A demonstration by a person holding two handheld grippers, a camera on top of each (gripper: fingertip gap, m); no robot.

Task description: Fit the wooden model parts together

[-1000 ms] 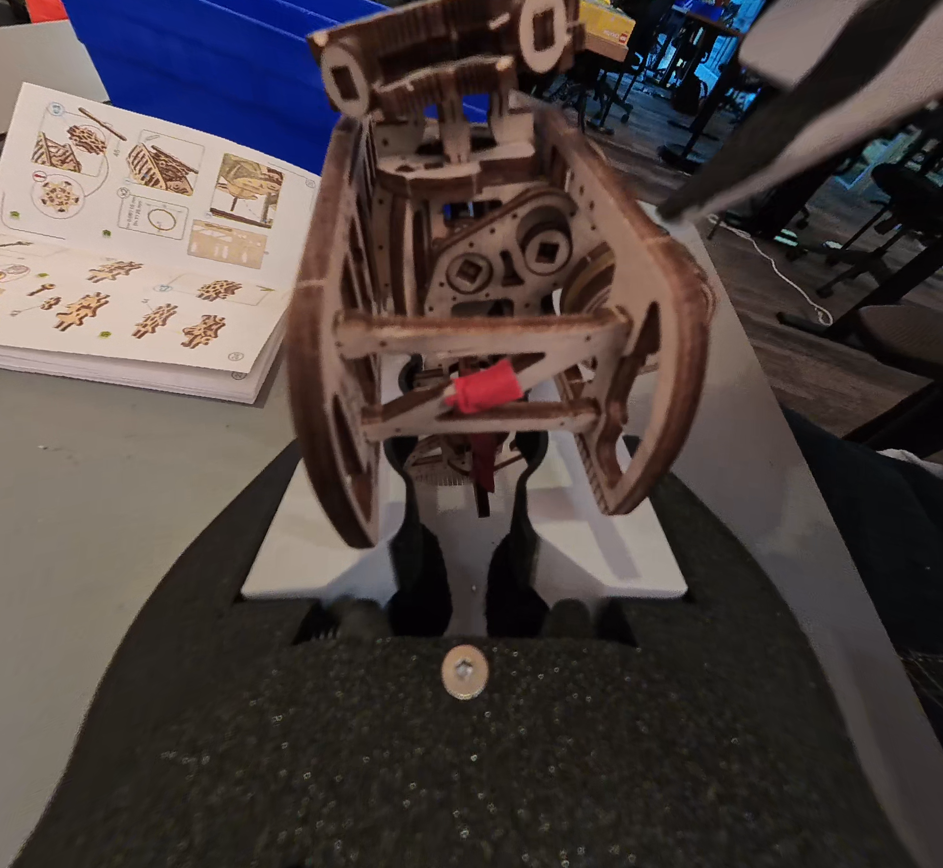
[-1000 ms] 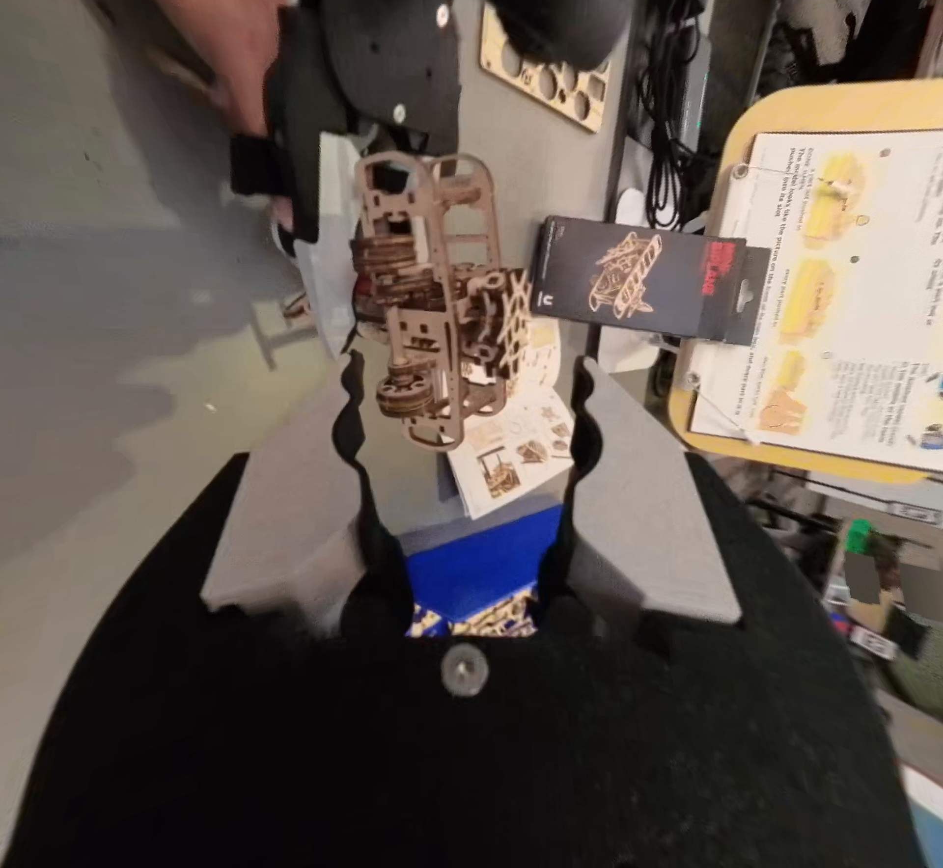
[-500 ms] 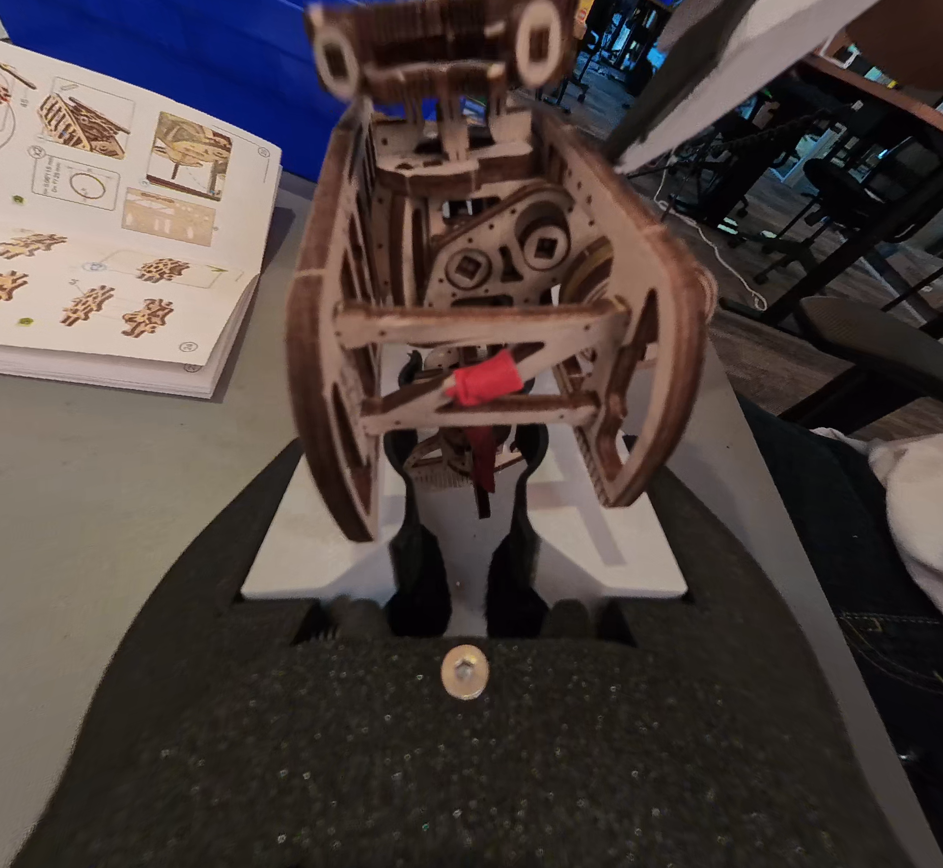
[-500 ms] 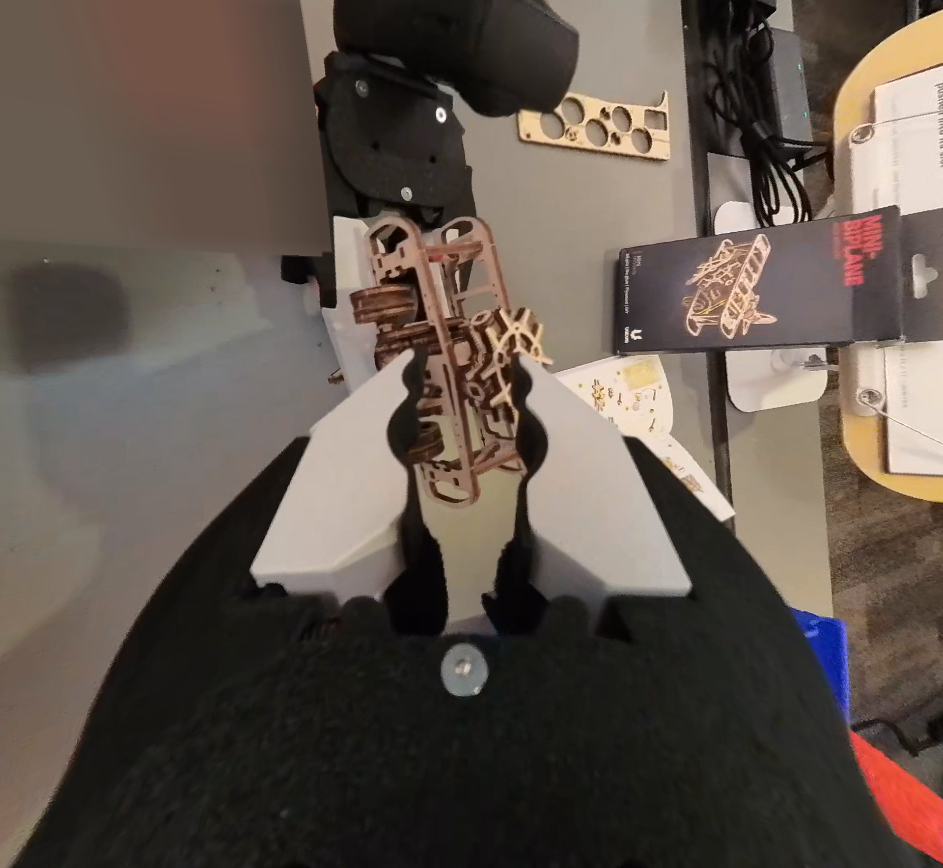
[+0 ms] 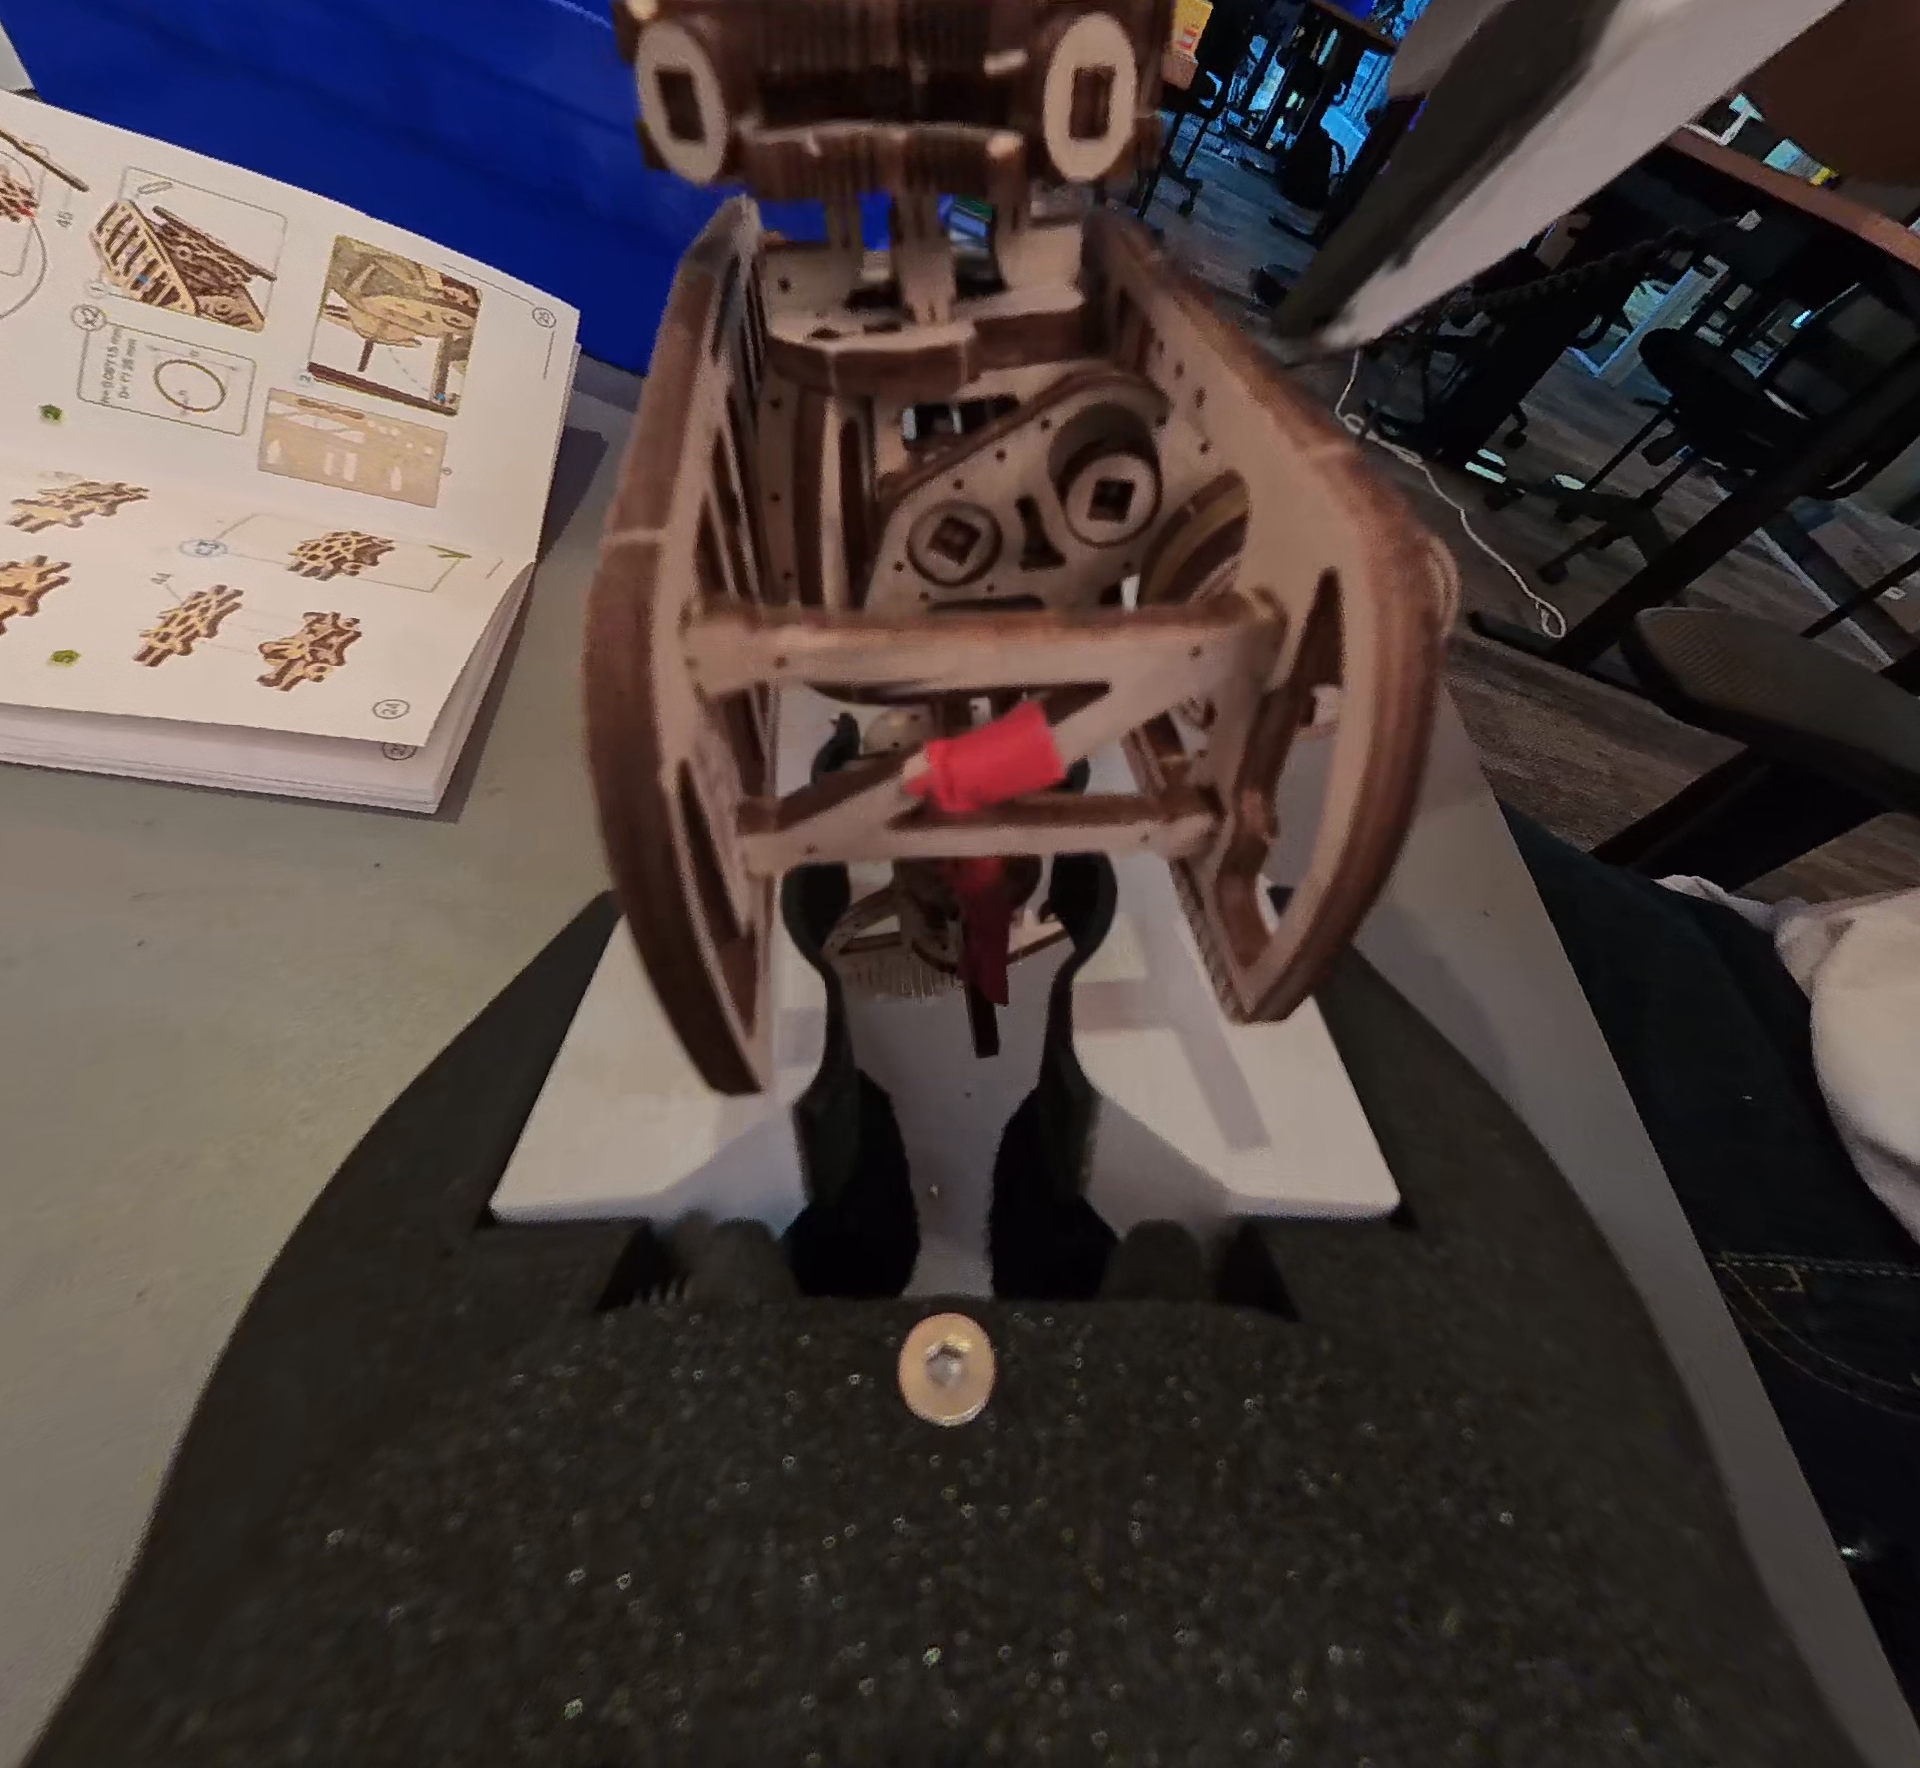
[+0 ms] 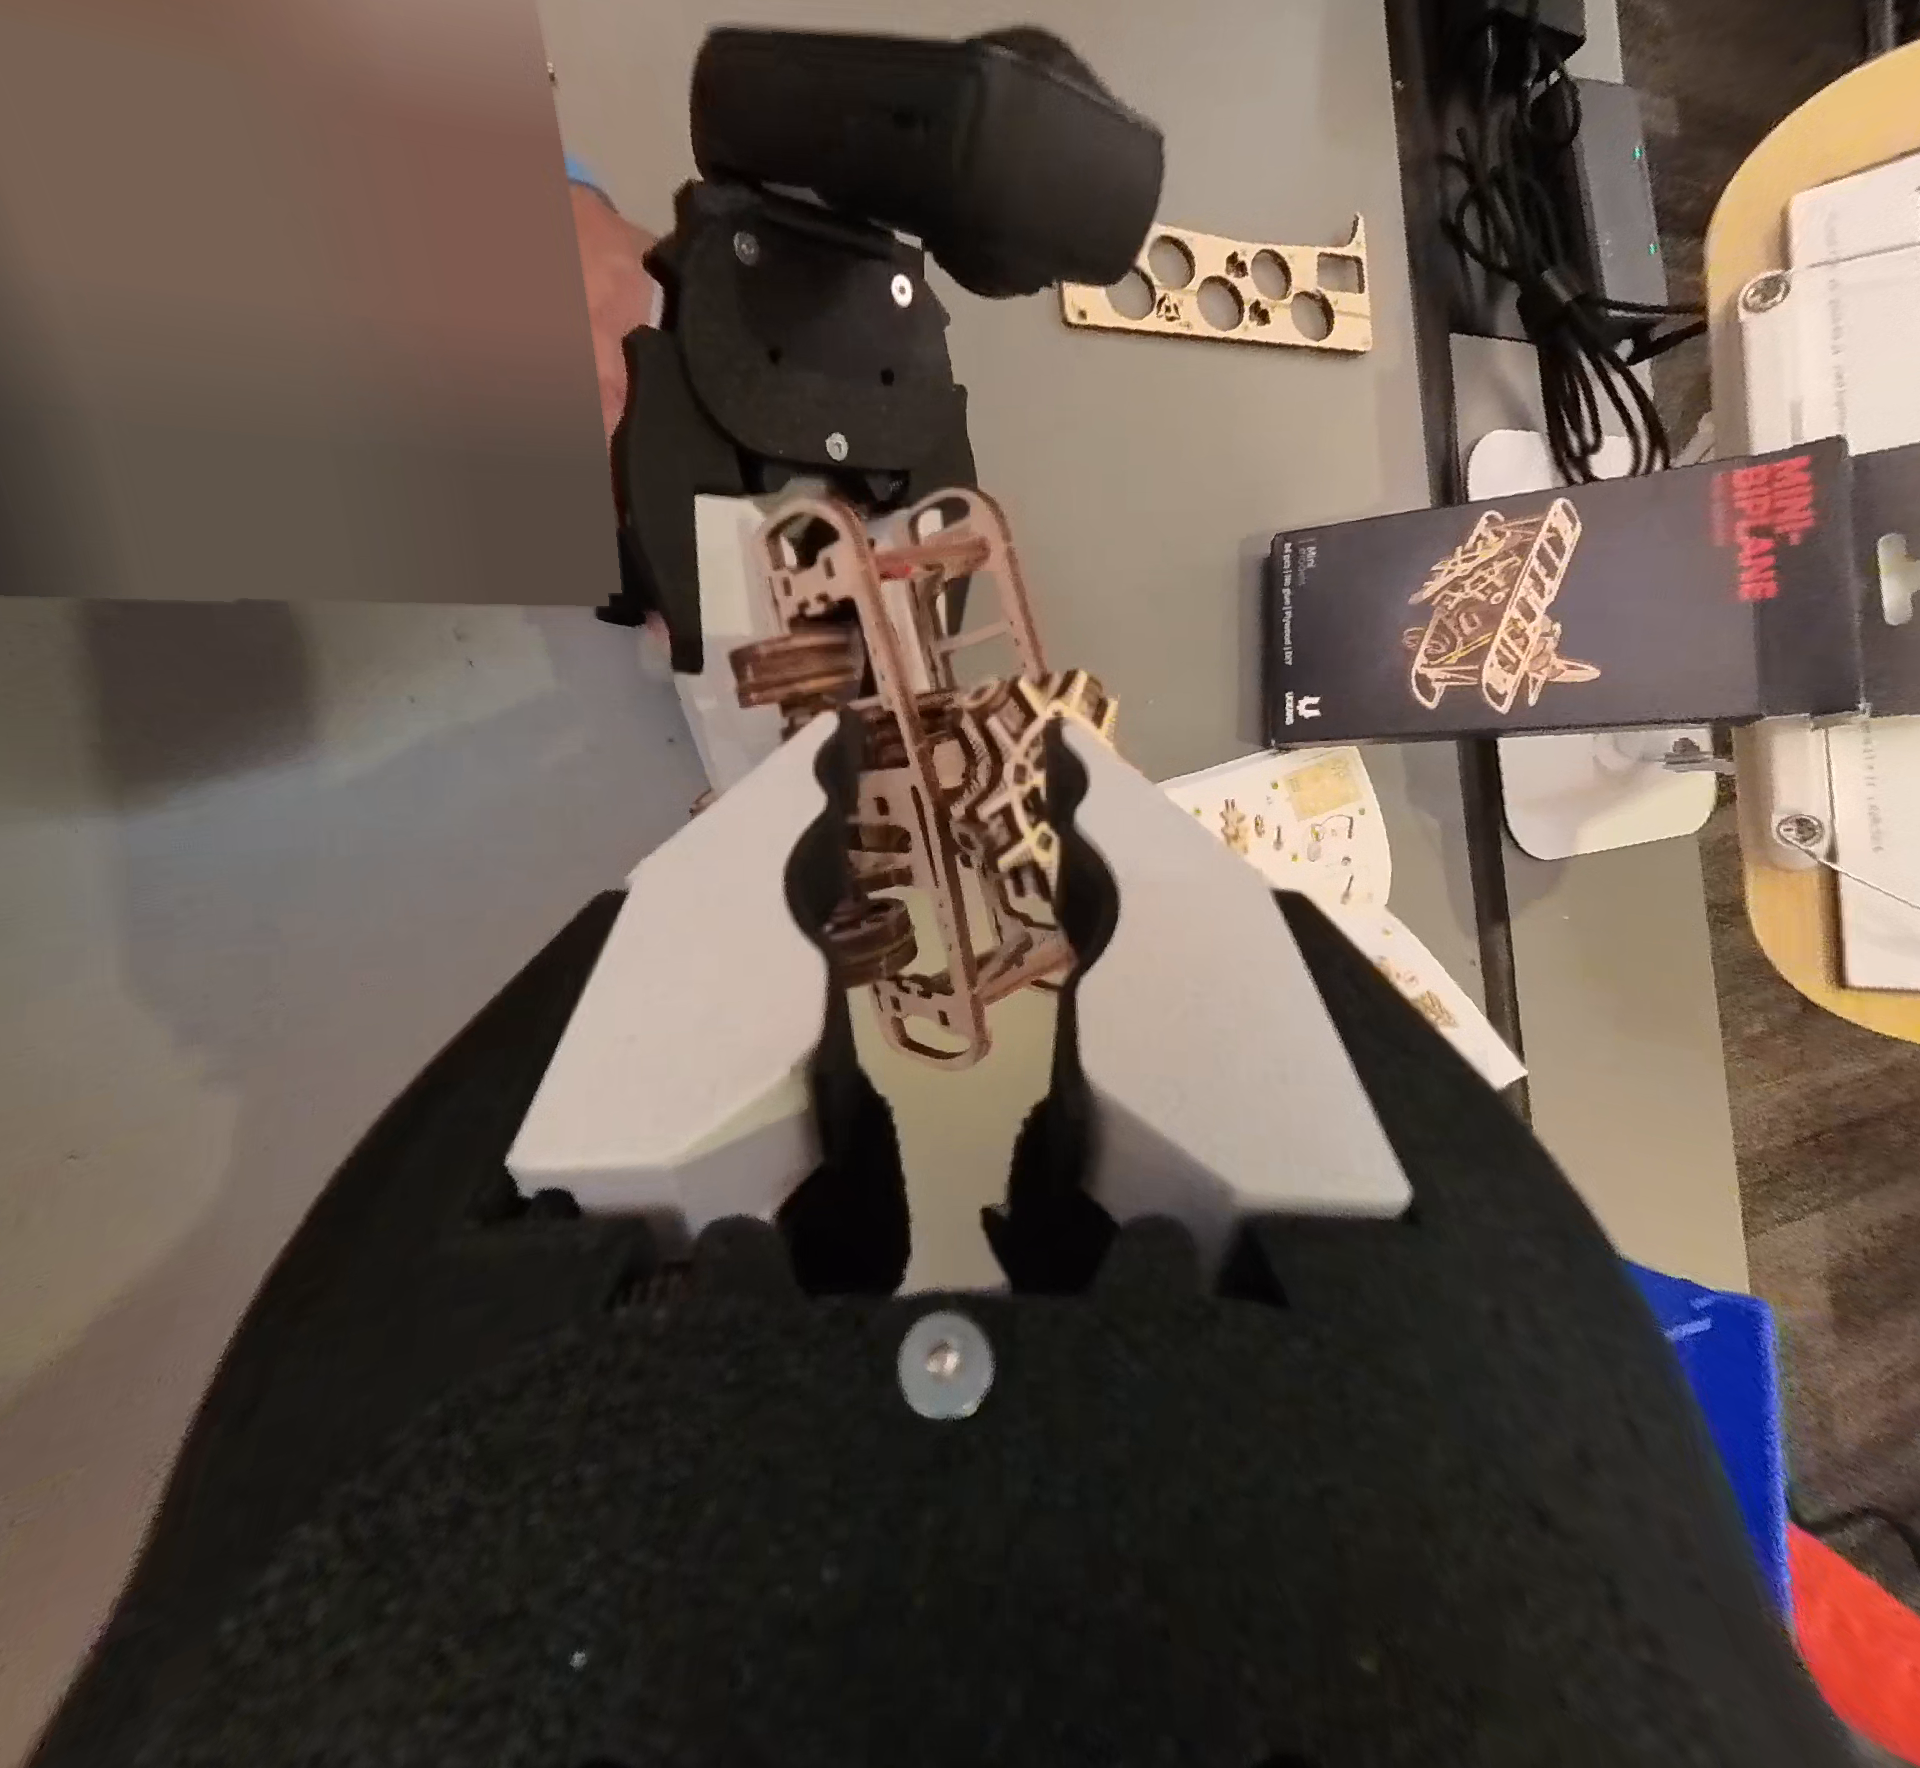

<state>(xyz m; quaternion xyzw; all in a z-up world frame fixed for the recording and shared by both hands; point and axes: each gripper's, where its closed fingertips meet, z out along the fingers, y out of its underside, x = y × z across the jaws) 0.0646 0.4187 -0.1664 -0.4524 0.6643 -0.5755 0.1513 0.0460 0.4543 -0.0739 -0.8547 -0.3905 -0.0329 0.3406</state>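
A brown laser-cut wooden model (image 5: 997, 575), with a red piece low in its frame, is held up above the grey table (image 5: 208, 1095). My left gripper (image 5: 956, 897) is shut on the model's near end. Its fingertips are hidden inside the frame. In the right wrist view the same model (image 6: 925, 814) sits between the fingers of my right gripper (image 6: 951, 752). The jaws stand narrow, with the pads against a wheel on the left and lattice parts on the right. One right finger (image 5: 1610, 77) shows at the upper right in the left wrist view. The left gripper's black body (image 6: 821, 347) holds the model's far end.
An open instruction booklet (image 5: 260, 471) and a blue bin (image 5: 364, 4) lie to the left. A punched-out wooden sheet (image 6: 1216, 295), a black product box (image 6: 1538, 617), cables (image 6: 1538, 160) and a round table with papers (image 6: 1818, 575) lie beyond. A person's leg (image 5: 1714, 1147) is beside the table edge. About 10 centimeters separates my left fingertips from my right.
My right gripper swung over the model and narrowed its jaws around it, from wide open one second ago. My left gripper kept its hold, and the model barely moved in its view.
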